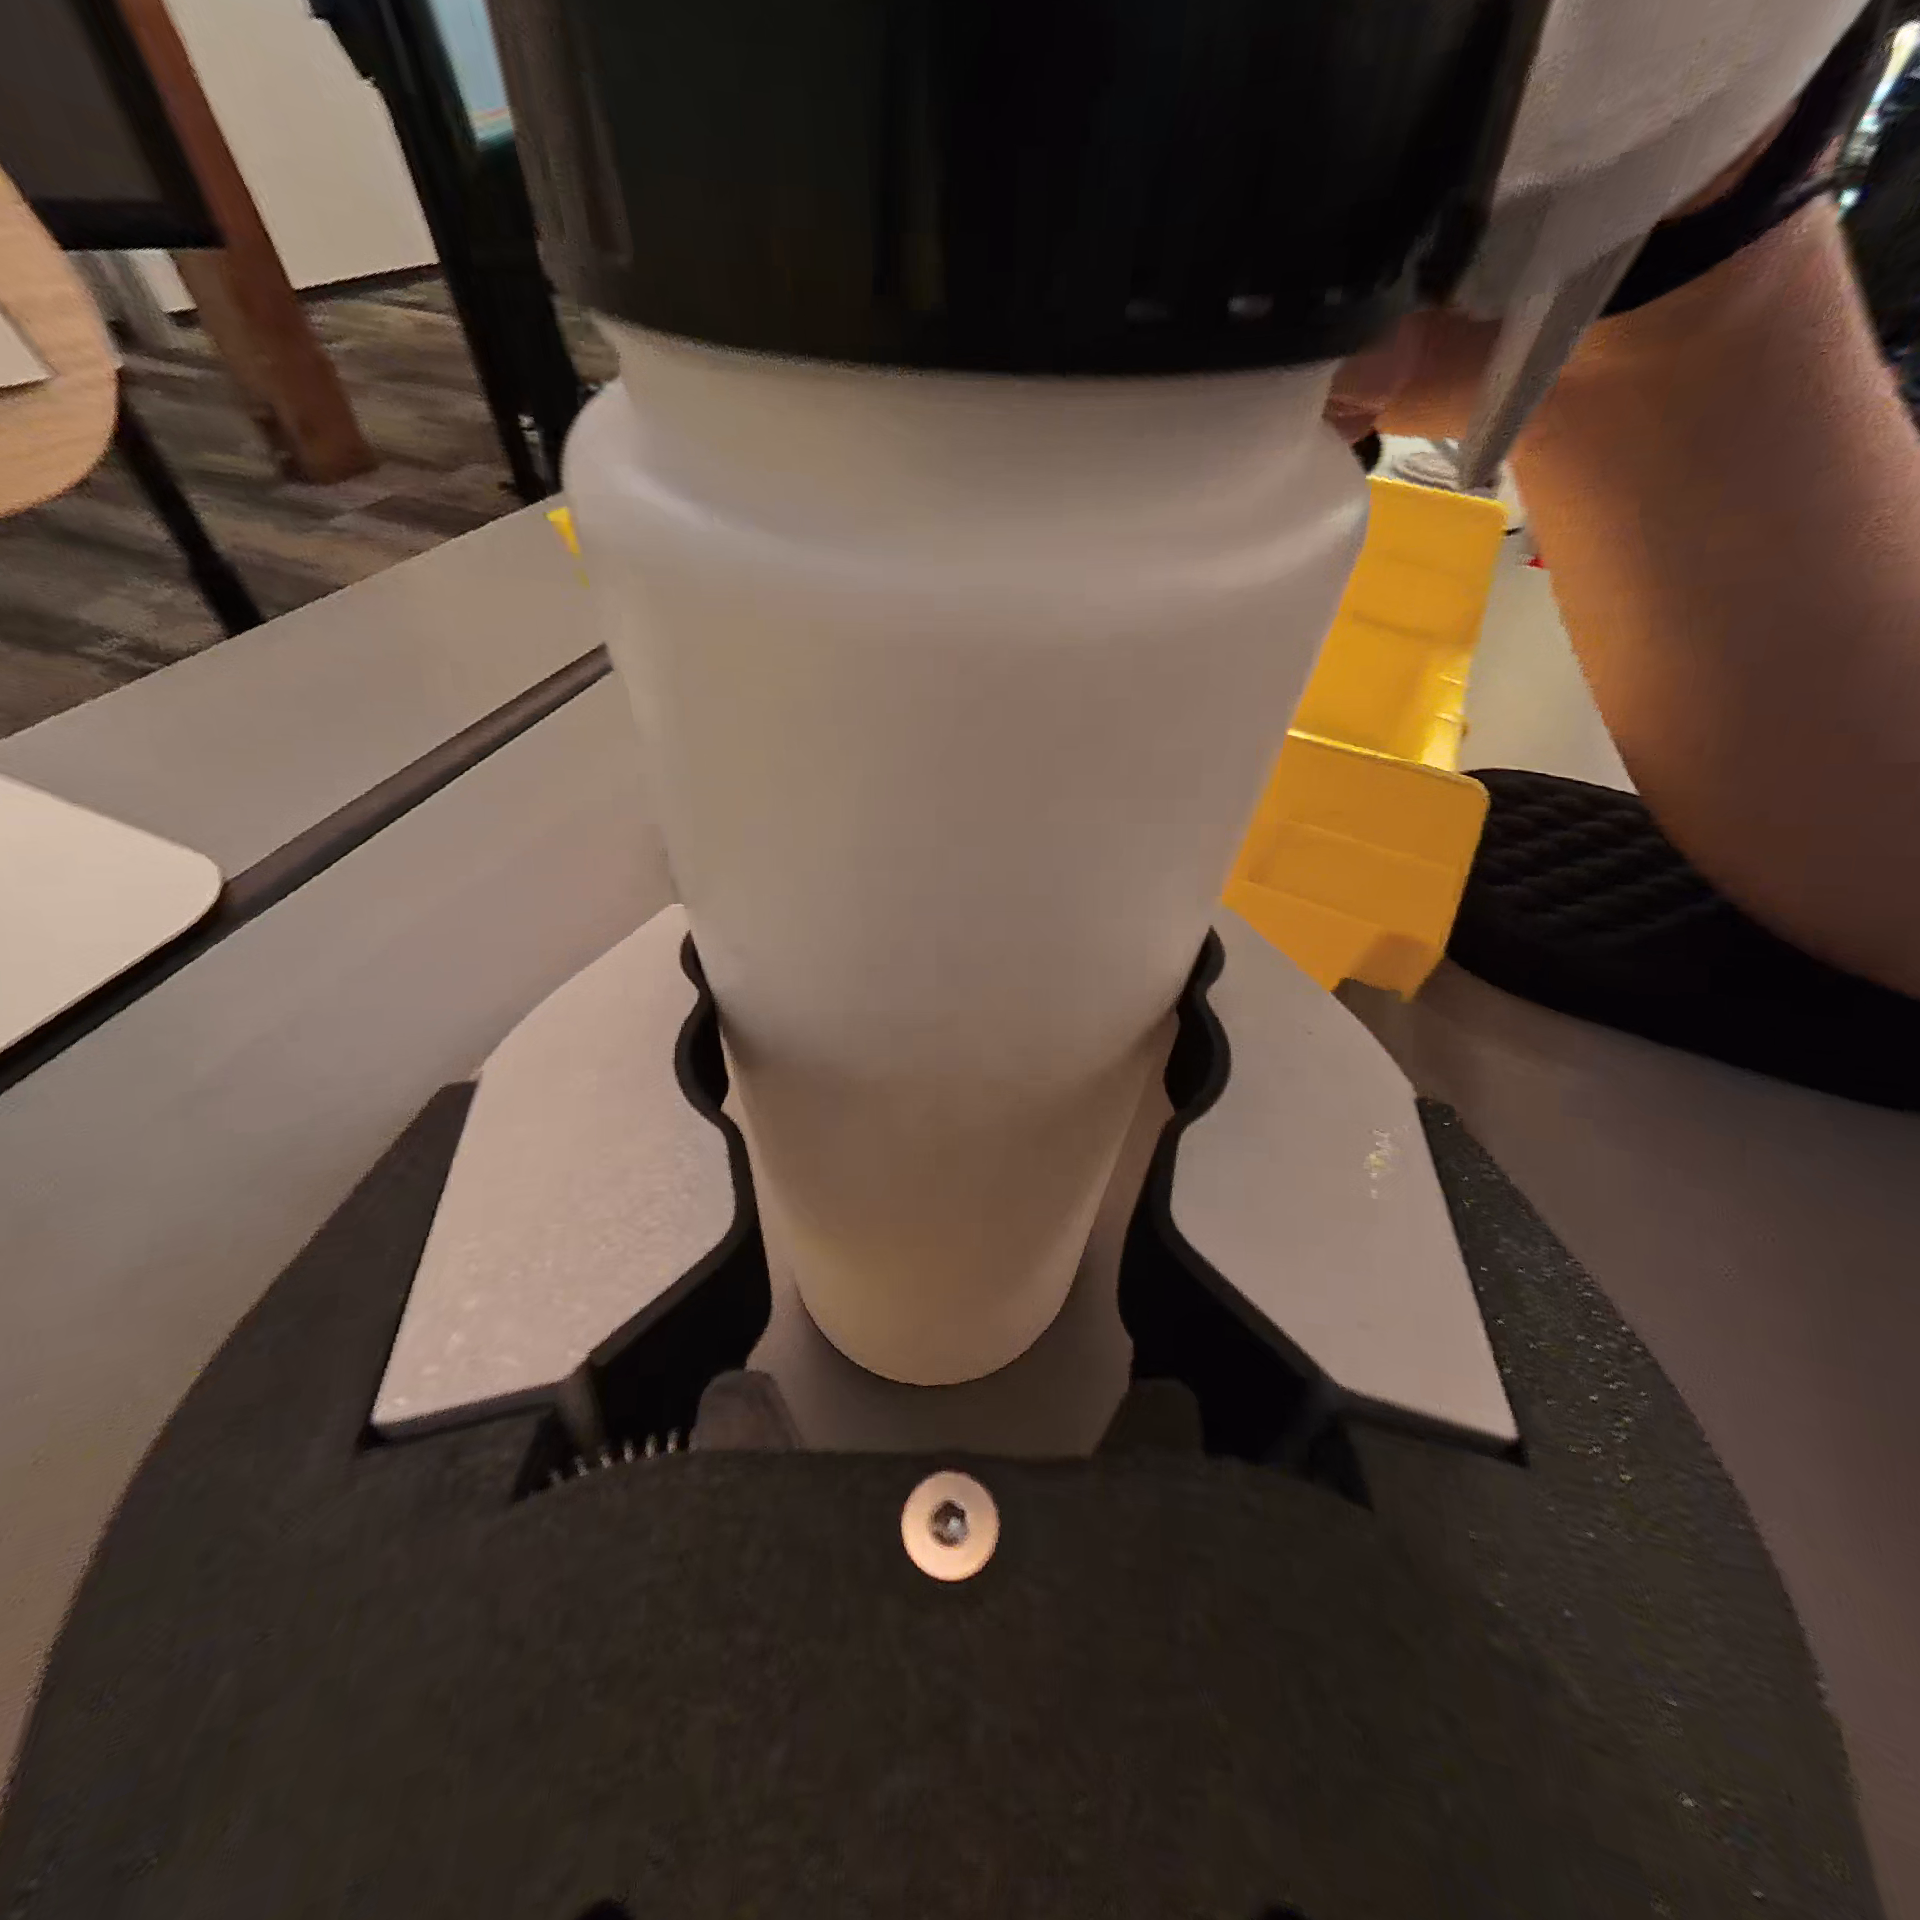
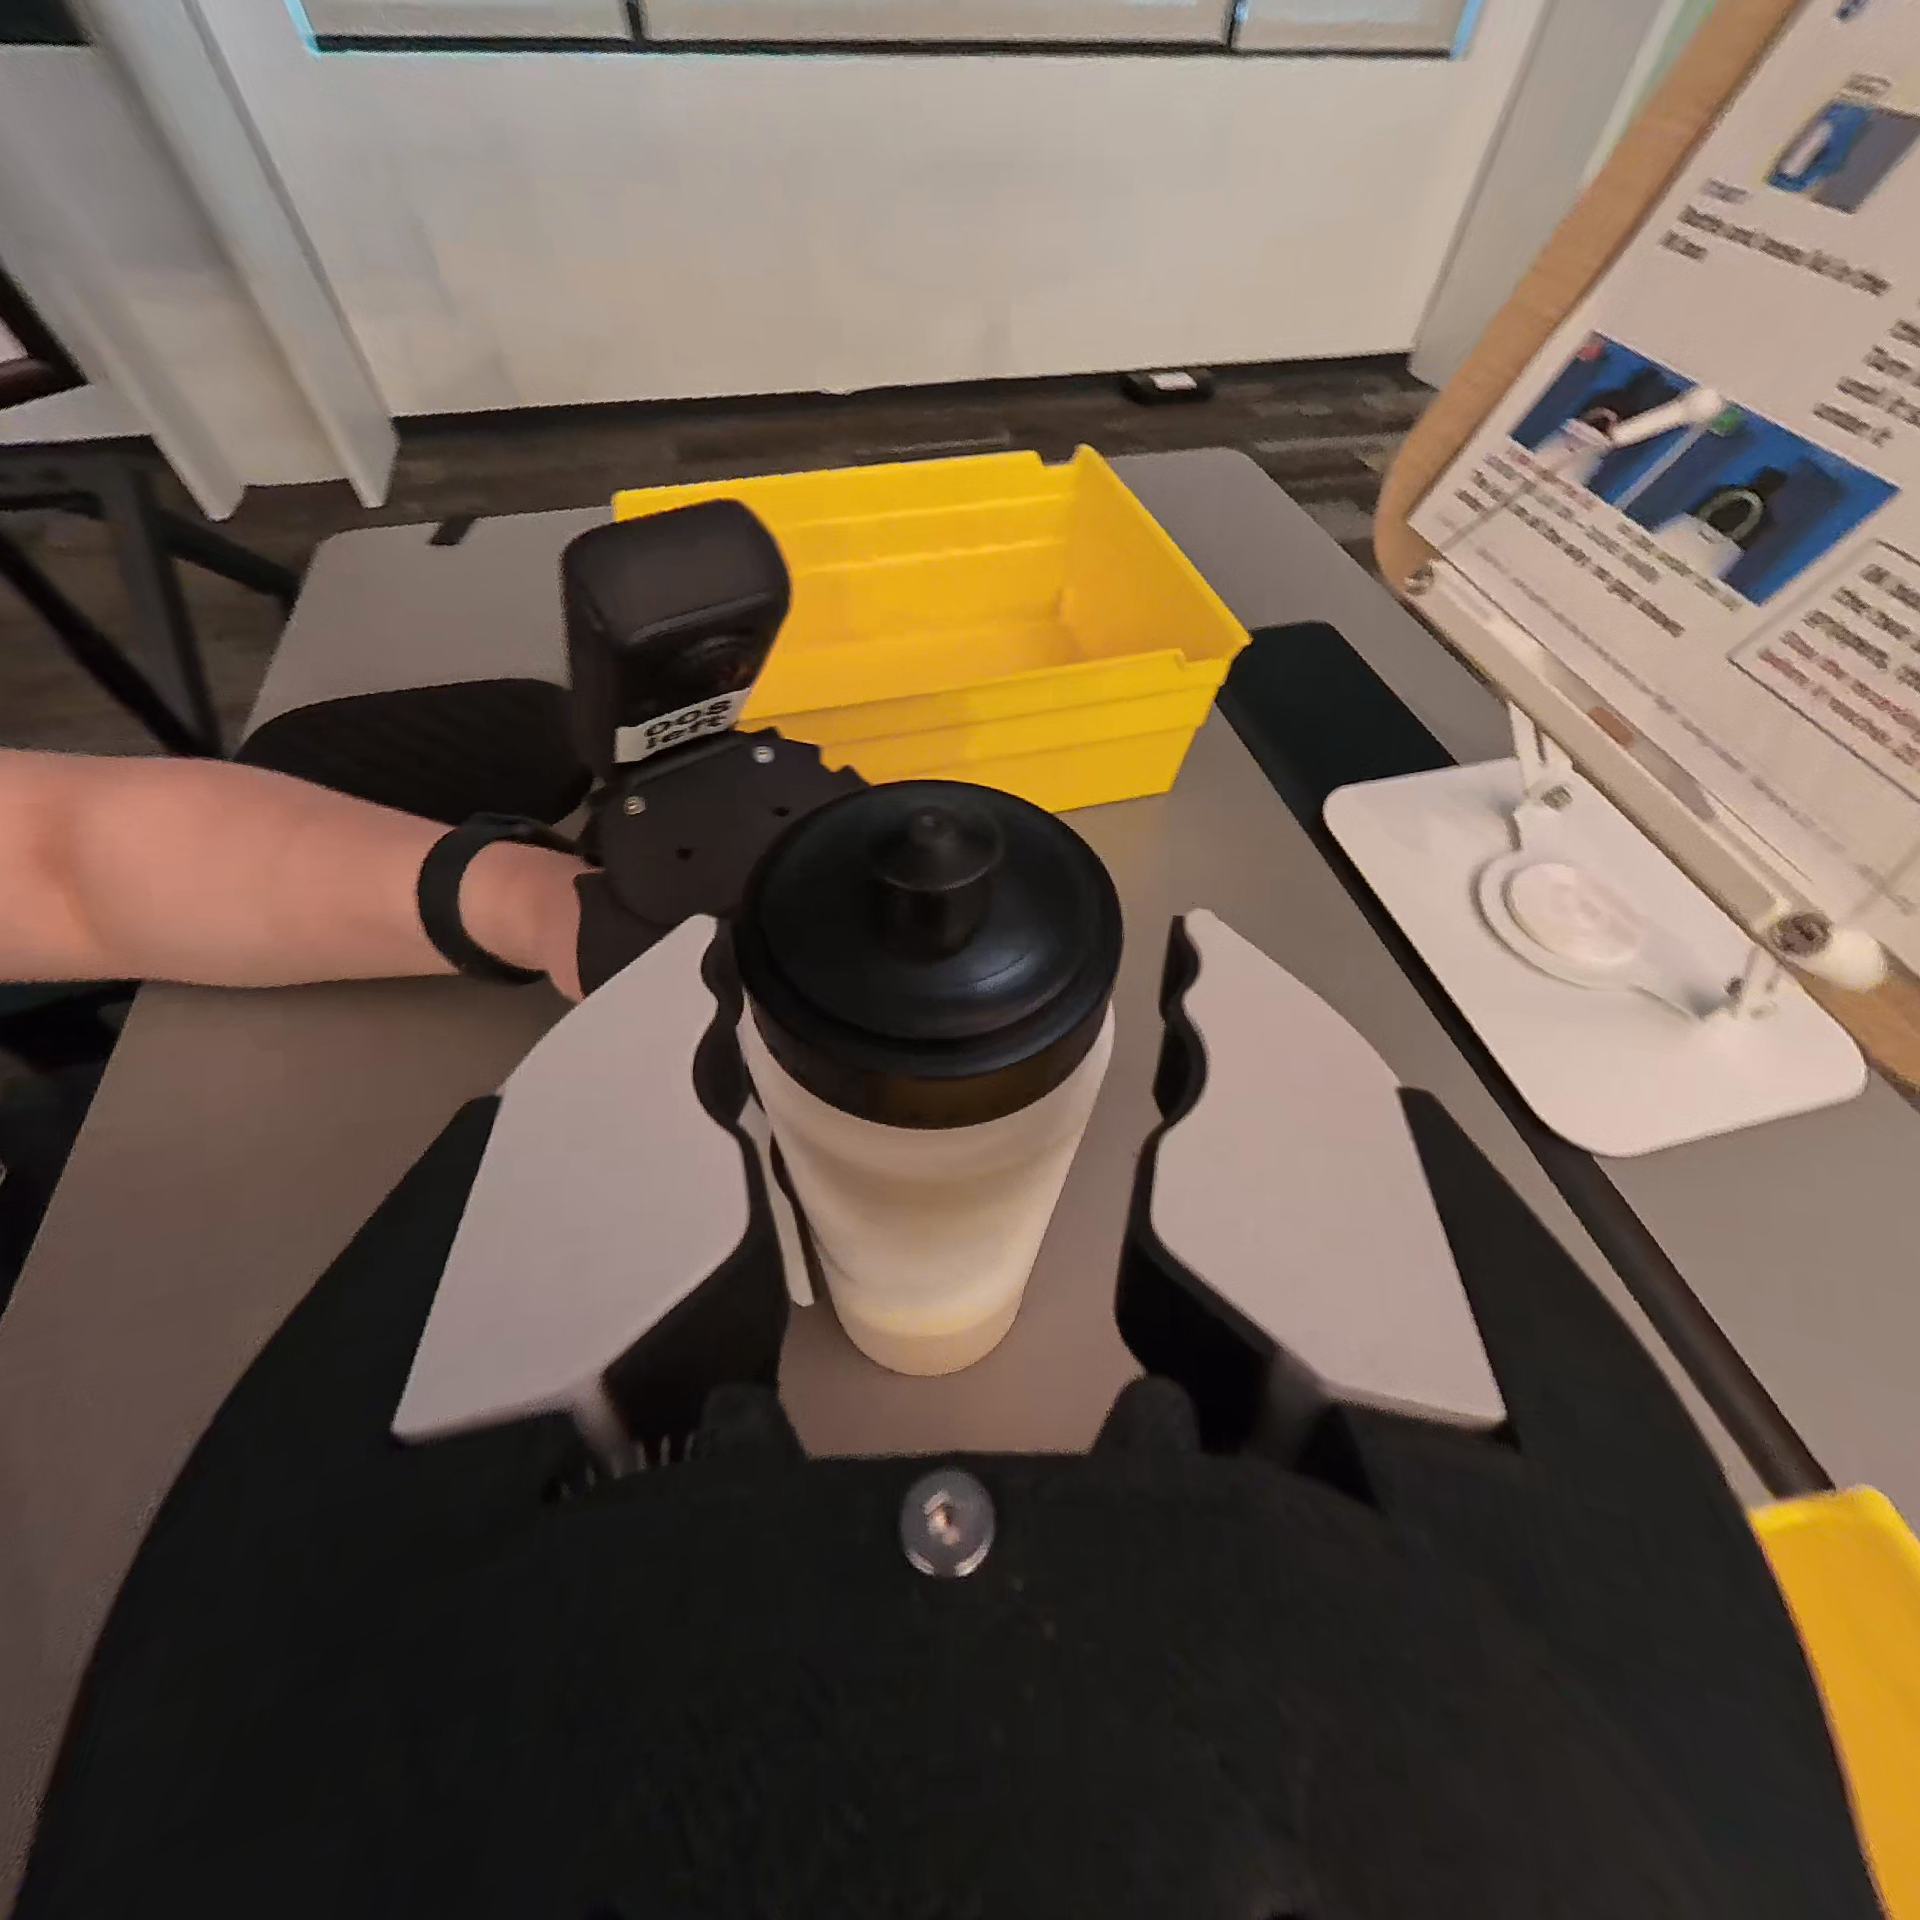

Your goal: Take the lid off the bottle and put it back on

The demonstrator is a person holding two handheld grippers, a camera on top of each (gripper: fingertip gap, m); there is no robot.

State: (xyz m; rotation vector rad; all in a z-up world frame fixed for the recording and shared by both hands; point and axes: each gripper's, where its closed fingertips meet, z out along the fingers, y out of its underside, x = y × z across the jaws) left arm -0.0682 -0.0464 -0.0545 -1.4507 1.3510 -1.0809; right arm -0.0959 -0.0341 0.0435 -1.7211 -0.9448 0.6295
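Your left gripper point(image 1: 951, 1049), lower frame, pinches the translucent white plastic bottle point(image 1: 956, 831) at centre; right gripper point(image 2: 940, 1023) spread around its black screw lid point(image 2: 928, 914). Light, squeezable: grip the ribbed lid rim.

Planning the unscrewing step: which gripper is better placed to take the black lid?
Right. The right gripper is open with the lid between its fingertips, while the left gripper clamps the bottle body.

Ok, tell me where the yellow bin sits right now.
In the right wrist view the yellow bin sits on the grey table just behind the bottle, toward the far edge. The left wrist view shows it right of the bottle.
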